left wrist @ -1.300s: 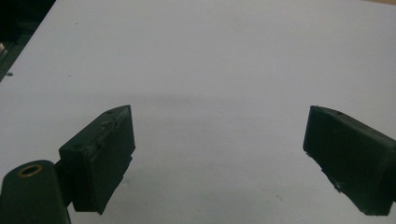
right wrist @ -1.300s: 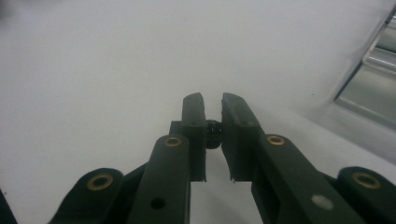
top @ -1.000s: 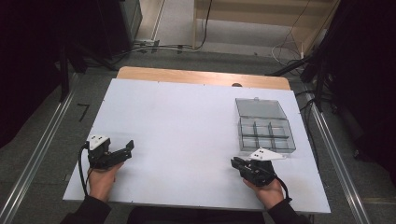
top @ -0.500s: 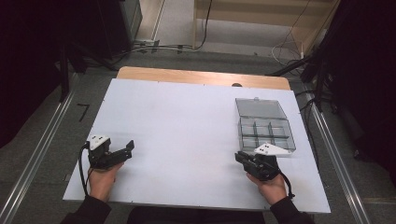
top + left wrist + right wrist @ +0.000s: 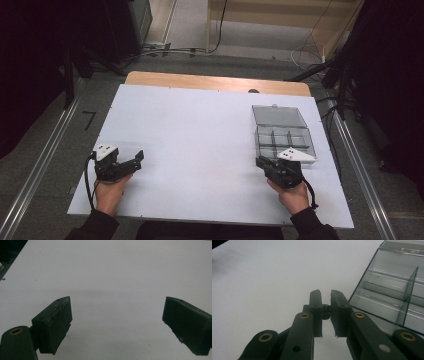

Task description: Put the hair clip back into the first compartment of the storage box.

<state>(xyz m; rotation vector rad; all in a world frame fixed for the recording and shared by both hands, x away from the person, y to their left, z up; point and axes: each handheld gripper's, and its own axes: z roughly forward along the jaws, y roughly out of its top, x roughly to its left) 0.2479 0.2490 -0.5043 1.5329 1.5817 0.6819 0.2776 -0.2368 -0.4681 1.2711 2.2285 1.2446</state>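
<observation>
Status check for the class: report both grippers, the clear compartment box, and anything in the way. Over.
Left gripper open, empty. Right gripper shut on small dark part, beside clear compartment box. Nothing in the way.

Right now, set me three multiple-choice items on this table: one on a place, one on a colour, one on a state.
1. Where does the clear compartment box stand?
A. at the table's left edge
B. on the table's right side, just beyond the right hand-held gripper
C. on the floor

2. What colour is the table top?
A. white
B. red
C. green

3. How do the jaws of the left hand-held gripper stand?
A. clamped on the box
B. shut tight on nothing
C. wide apart, with nothing between them

Answers:
1 B, as the high view shows the box on the right, just past that gripper.
2 A, as the top is plain white in all three views.
3 C, as the left gripper view shows bare table between the two spread jaws.
</observation>
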